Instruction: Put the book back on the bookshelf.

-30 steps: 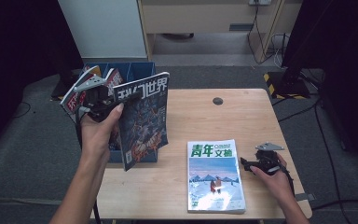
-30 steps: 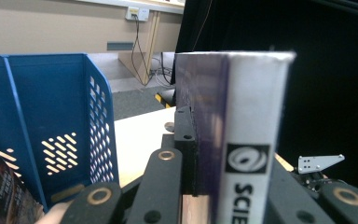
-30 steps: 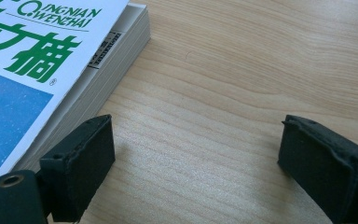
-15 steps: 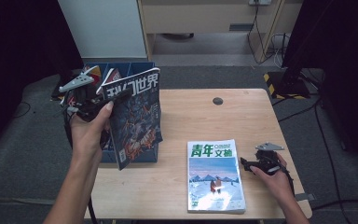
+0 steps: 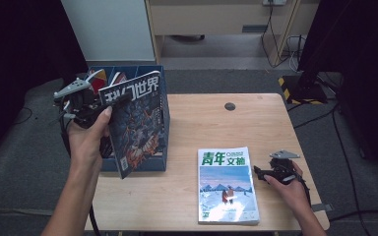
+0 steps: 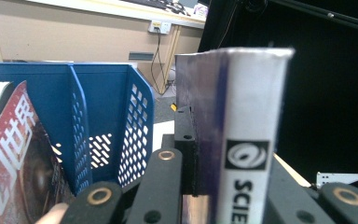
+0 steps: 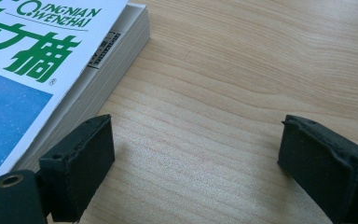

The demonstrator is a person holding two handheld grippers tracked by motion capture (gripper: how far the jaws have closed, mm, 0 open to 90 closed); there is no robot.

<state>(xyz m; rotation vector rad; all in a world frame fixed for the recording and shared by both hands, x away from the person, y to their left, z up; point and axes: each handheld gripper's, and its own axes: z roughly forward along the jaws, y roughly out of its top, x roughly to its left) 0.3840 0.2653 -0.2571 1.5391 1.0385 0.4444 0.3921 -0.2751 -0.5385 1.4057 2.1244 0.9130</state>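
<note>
My left gripper point(image 5: 109, 103) is shut on a dark-covered magazine point(image 5: 135, 125), holding it upright above the blue file rack point(image 5: 163, 105) at the table's left edge. In the left gripper view the magazine's white spine point(image 6: 249, 135) stands clamped between the jaws, beside the rack's blue dividers point(image 6: 77, 126). A white and green magazine point(image 5: 226, 186) lies flat on the table at front right. My right gripper point(image 5: 259, 173) rests on the table just right of it, open, with bare wood between its jaws point(image 7: 191, 154) and the white magazine's edge point(image 7: 98, 79) to the left.
Other magazines stand in the rack's left slots point(image 5: 98, 78), one with a red cover point(image 6: 14, 154). A small round hole point(image 5: 230, 106) sits near the table's far edge. Bare wood point(image 5: 216, 128) lies between the rack and the flat magazine. Dark floor surrounds the table.
My left gripper has carried the dark magazine slightly left and back over the rack. The right gripper has stayed in place.
</note>
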